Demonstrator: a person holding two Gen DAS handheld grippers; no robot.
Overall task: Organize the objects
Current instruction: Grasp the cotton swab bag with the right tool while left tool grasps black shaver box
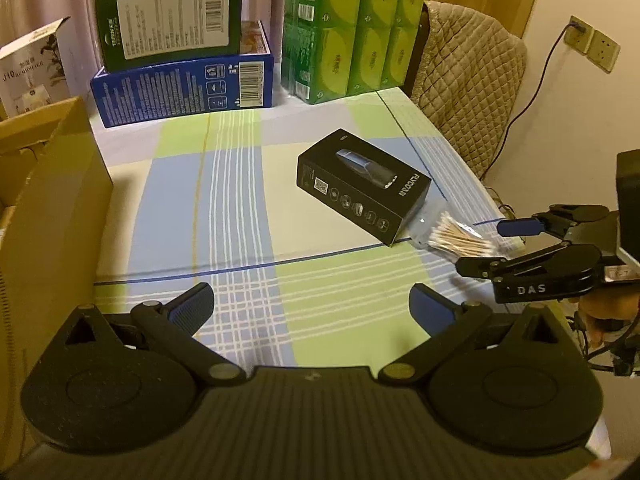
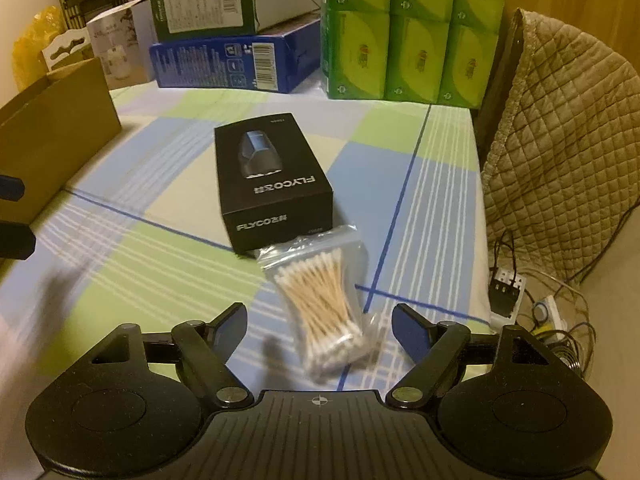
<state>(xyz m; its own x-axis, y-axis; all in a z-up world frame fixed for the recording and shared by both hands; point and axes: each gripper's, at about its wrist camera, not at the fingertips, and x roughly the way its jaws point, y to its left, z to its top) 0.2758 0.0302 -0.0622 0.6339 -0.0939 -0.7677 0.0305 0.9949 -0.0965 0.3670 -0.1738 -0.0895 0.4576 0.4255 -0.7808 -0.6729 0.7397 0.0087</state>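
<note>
A black shaver box [image 1: 362, 186] [image 2: 272, 186] lies flat on the checked tablecloth. A clear bag of cotton swabs [image 2: 324, 300] [image 1: 456, 236] rests against its near end. My right gripper [image 2: 318, 330] is open, its fingers on either side of the bag's near end, apart from it. From the left wrist view the right gripper [image 1: 486, 242] reaches in from the right edge beside the swabs. My left gripper [image 1: 310, 306] hangs open over bare cloth, nothing between its fingers.
An open cardboard box [image 1: 52, 184] [image 2: 52, 136] stands at the left. Blue [image 1: 180, 88] and green [image 1: 168, 20] boxes are stacked at the back beside green tissue packs [image 1: 352, 28]. A quilted chair [image 2: 568, 152] and cables [image 2: 556, 320] lie past the table's right edge.
</note>
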